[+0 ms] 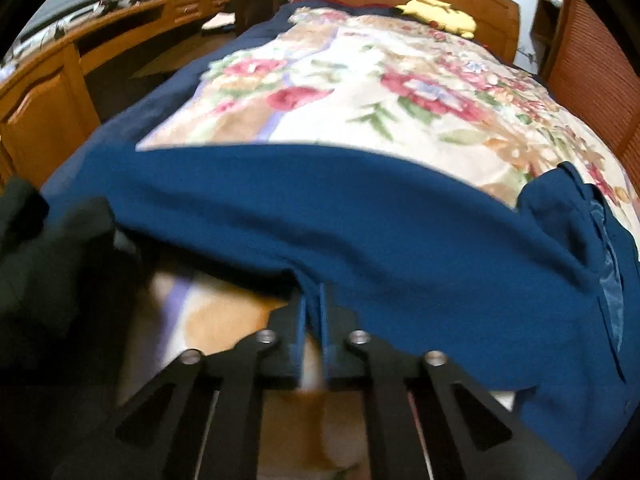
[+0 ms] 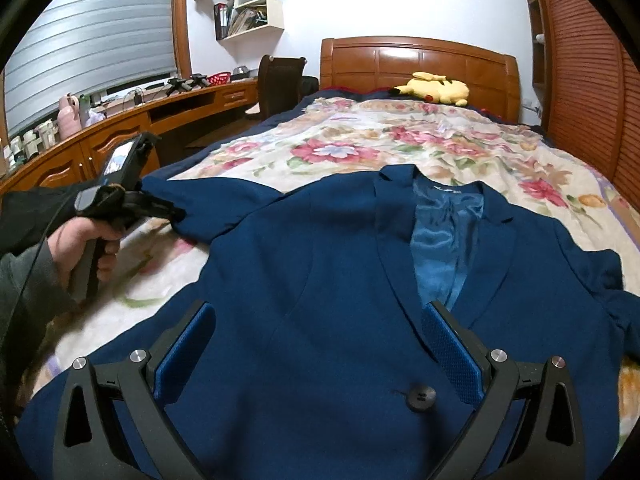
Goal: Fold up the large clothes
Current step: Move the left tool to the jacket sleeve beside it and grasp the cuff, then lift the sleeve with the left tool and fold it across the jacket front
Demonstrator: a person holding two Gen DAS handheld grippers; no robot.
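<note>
Left gripper (image 1: pixel 311 300) is clenched on the cuff end of the blazer's left-hand sleeve (image 1: pixel 280 216); its two blue pads (image 1: pixel 301 320) stand nearly together with a fold of blue cloth pinched between them. In the right wrist view the same gripper (image 2: pixel 178 216) meets the sleeve tip at the left side of the bed, held by a hand (image 2: pixel 86 248) in a dark sleeve, pointing rightward and down toward the cloth.

Right gripper (image 2: pixel 316 344) is released: its pads (image 2: pixel 450 356) stand wide apart above the blazer's front, with the cloth below and nothing gripped. A black button (image 2: pixel 418 397) lies between the jaws, near the right-hand pad.

The navy blazer (image 2: pixel 328 264) lies front-up on the floral bedspread (image 2: pixel 360 148), collar toward the far headboard (image 2: pixel 416 58), hem toward the near edge. Its long axis runs near to far. The pinched sleeve extends from the body out to the left, across that axis.

Key relation: the blazer's body lies to the right of the left gripper, so the sleeve probably has to be carried rightward, over the front panel. The left hand is the nearer one for this fold; the right gripper is placed over the body and could pin the cloth while the sleeve crosses.

A yellow plush toy (image 2: pixel 434 88) rests at the far end, well apart from the work.
</note>
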